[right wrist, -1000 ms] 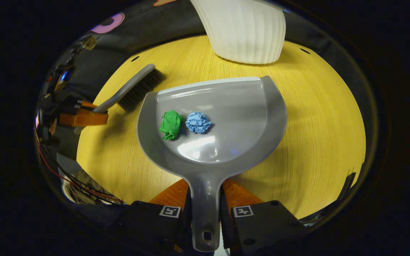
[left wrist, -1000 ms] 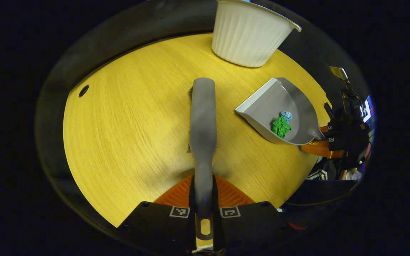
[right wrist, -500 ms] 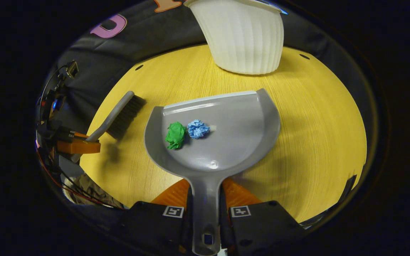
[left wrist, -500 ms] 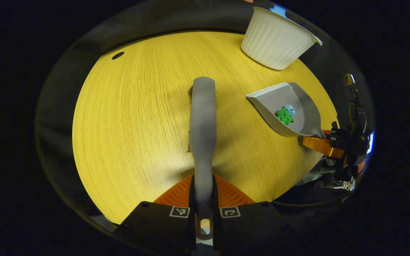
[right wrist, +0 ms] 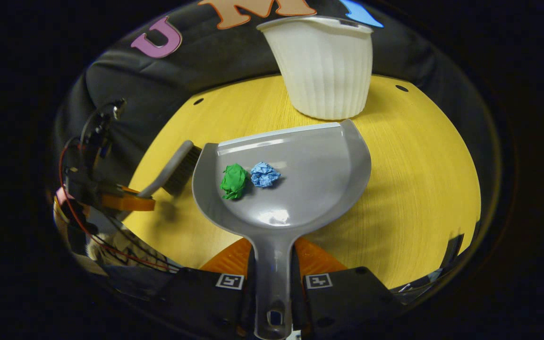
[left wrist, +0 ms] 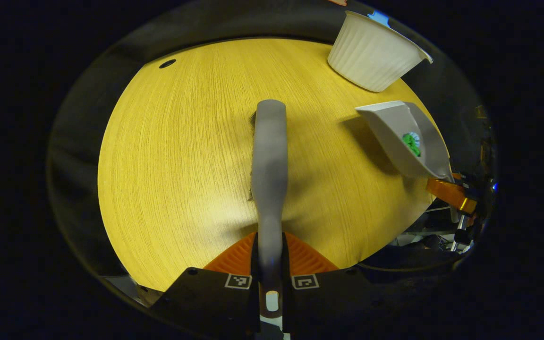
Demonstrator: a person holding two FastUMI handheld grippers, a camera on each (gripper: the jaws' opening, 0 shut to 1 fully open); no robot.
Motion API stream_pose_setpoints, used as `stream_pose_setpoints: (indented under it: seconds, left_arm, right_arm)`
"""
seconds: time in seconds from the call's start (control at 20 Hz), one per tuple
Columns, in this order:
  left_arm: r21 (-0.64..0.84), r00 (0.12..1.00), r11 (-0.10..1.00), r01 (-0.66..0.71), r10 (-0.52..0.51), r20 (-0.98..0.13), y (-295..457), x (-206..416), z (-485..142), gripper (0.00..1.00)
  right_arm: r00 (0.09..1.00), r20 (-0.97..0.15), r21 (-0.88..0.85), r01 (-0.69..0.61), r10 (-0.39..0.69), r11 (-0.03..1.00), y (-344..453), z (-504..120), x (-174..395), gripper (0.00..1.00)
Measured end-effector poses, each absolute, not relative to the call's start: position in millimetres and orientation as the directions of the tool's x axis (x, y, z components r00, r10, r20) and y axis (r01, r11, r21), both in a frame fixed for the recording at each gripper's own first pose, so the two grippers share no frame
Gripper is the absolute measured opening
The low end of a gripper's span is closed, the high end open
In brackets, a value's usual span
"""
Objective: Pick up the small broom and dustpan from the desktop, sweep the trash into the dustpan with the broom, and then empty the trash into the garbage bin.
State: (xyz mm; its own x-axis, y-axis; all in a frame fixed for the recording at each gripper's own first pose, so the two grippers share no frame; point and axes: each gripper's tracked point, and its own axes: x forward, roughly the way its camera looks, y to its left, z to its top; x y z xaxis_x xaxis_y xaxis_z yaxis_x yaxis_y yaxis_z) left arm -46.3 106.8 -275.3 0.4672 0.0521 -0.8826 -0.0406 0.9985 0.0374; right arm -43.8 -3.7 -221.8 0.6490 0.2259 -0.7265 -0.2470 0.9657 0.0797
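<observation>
My right gripper [right wrist: 272, 264] is shut on the handle of the grey dustpan [right wrist: 300, 179], which hangs level above the yellow desktop [right wrist: 418, 189]. A green paper ball [right wrist: 233, 181] and a blue paper ball [right wrist: 264, 174] lie in the pan. The white ribbed garbage bin [right wrist: 325, 71] stands just beyond the pan's front lip. My left gripper [left wrist: 270, 257] is shut on the handle of the grey broom [left wrist: 268, 156], whose bristles point down at the desktop [left wrist: 177, 156]. In the left gripper view the dustpan [left wrist: 406, 137] hangs at the right with the green ball [left wrist: 412, 143] in it, below the bin [left wrist: 373, 53]. The broom [right wrist: 174, 170] and left gripper [right wrist: 125, 202] sit left of the pan.
Small round holes [right wrist: 401, 88] mark the desktop's far edge, one also at the far left [left wrist: 167, 63]. The black cloth wall [right wrist: 173, 80] rises behind the bin. Red cables [right wrist: 111, 250] hang off the near left edge of the desk.
The dustpan has risen off the desktop and come closer to the bin, still level with both balls in it. The broom has stayed low at the left, drawing back a little.
</observation>
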Motion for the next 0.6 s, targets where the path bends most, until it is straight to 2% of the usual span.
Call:
stream_pose_setpoints:
  seconds: [0.1, 0.15, 0.2, 0.35, 0.4, 0.45, 0.5, 0.6]
  left_arm:
    - [0.038, 0.463, 0.999, -0.035, 0.05, -0.885, 106, -47, -275, 0.17]
    - [0.04, 0.463, 0.999, -0.031, 0.05, -0.885, 102, -49, -275, 0.17]
    - [0.042, 0.462, 0.999, -0.028, 0.05, -0.885, 103, -49, -275, 0.16]
    - [0.05, 0.457, 0.999, -0.016, 0.052, -0.888, 104, -52, -275, 0.17]
    - [0.054, 0.455, 0.998, -0.016, 0.055, -0.889, 104, -52, -275, 0.17]
    - [0.054, 0.453, 0.998, -0.017, 0.056, -0.89, 103, -54, -274, 0.16]
    - [0.052, 0.451, 0.998, -0.019, 0.055, -0.891, 103, -55, -275, 0.16]
    - [0.046, 0.45, 0.999, -0.029, 0.054, -0.891, 103, -55, -275, 0.17]
  right_arm:
    - [0.67, -0.71, 0.078, -0.234, 0.219, 0.969, -19, -185, -52, 0.33]
    - [0.68, -0.704, 0.063, -0.227, 0.204, 0.972, -26, -166, -56, 0.28]
    - [0.688, -0.699, 0.055, -0.22, 0.195, 0.974, -27, -149, -64, 0.33]
    - [0.704, -0.686, 0.057, -0.201, 0.184, 0.978, -40, -97, -87, 0.33]
    - [0.705, -0.686, 0.052, -0.195, 0.177, 0.979, -47, -83, -87, 0.28]
    - [0.707, -0.686, 0.05, -0.191, 0.173, 0.98, -52, -69, -88, 0.28]
    - [0.706, -0.687, 0.057, -0.184, 0.172, 0.981, -53, -58, -90, 0.33]
    - [0.71, -0.682, 0.084, -0.16, 0.174, 0.984, -61, -29, -81, 0.33]
